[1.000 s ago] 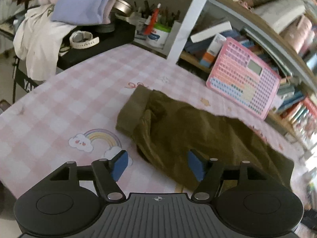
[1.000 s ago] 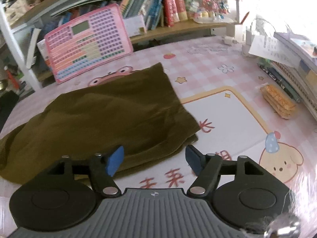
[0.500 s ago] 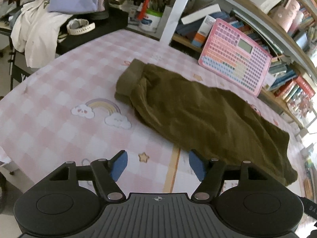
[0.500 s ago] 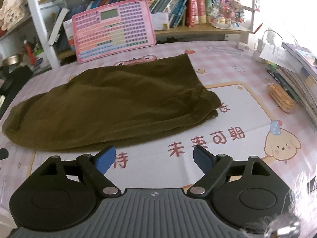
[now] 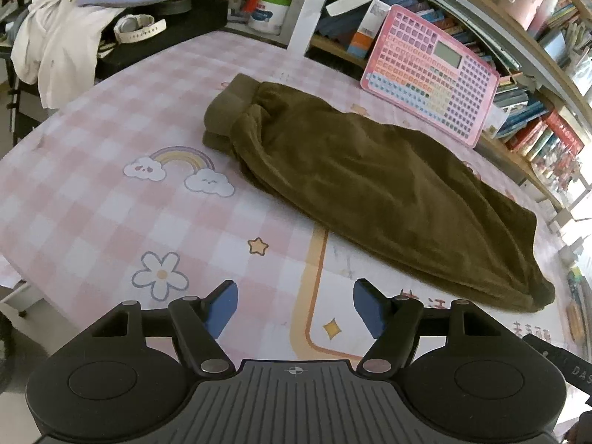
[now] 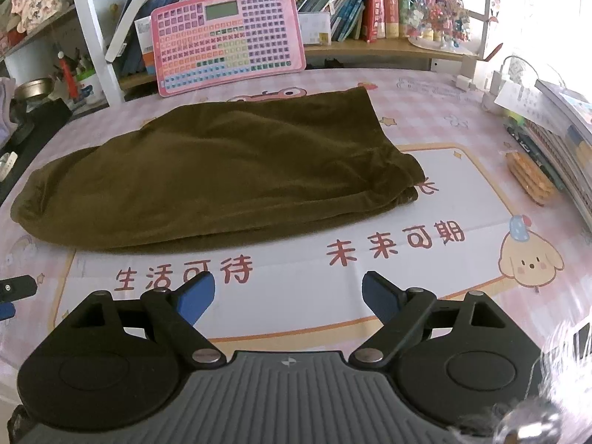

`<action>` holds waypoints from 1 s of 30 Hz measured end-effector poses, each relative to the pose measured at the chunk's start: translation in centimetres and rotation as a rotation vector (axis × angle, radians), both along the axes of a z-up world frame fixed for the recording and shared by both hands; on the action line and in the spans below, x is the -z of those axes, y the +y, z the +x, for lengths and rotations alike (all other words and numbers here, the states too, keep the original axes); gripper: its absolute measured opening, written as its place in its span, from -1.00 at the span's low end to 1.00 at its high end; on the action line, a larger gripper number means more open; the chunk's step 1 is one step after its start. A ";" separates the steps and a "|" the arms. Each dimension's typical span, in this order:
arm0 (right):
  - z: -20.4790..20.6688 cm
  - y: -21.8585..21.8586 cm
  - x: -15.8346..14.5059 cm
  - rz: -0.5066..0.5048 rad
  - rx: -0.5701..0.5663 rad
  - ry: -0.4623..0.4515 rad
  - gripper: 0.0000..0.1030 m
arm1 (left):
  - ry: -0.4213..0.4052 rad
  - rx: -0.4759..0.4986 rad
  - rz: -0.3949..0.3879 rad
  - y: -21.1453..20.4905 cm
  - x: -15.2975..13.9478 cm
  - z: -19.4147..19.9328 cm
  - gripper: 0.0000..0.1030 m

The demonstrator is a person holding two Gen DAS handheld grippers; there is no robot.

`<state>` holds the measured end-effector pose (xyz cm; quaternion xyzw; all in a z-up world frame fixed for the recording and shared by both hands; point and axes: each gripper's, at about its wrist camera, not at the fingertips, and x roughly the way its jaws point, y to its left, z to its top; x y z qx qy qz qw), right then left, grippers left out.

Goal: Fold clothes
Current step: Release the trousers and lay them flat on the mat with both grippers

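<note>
Olive-green trousers (image 5: 370, 181) lie folded lengthwise on the pink checked table mat (image 5: 111, 203), with the ribbed band end at the far left. They also show in the right wrist view (image 6: 222, 174), across the middle of the table. My left gripper (image 5: 295, 309) is open and empty, held back from the trousers near the table's front edge. My right gripper (image 6: 288, 296) is open and empty, in front of the trousers over the white printed panel. The tip of the left gripper (image 6: 14, 290) shows at the left edge of the right wrist view.
A pink toy keyboard (image 6: 227, 37) leans against the bookshelf (image 6: 388, 50) behind the trousers. White and lilac clothes (image 5: 55, 37) hang over a black stand at the far left. Books and a snack pack (image 6: 532, 177) lie at the table's right edge.
Both grippers have pulled back and up from the trousers, which now lie whole in both views. Both stay open and empty. The trousers have not moved.
</note>
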<state>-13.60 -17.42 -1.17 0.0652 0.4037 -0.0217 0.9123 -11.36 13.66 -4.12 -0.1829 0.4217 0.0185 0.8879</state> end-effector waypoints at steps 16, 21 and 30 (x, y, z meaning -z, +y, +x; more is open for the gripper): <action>-0.2 0.8 0.2 -0.028 -0.037 0.023 0.68 | 0.026 0.013 0.001 -0.4 0.6 0.3 0.37; 0.0 0.8 0.2 -0.033 -0.031 0.028 0.68 | 0.033 0.029 0.004 -0.7 0.9 0.7 0.37; 0.7 0.2 0.4 -0.039 0.009 0.045 0.75 | 0.043 0.034 0.004 -0.8 1.2 2.0 0.37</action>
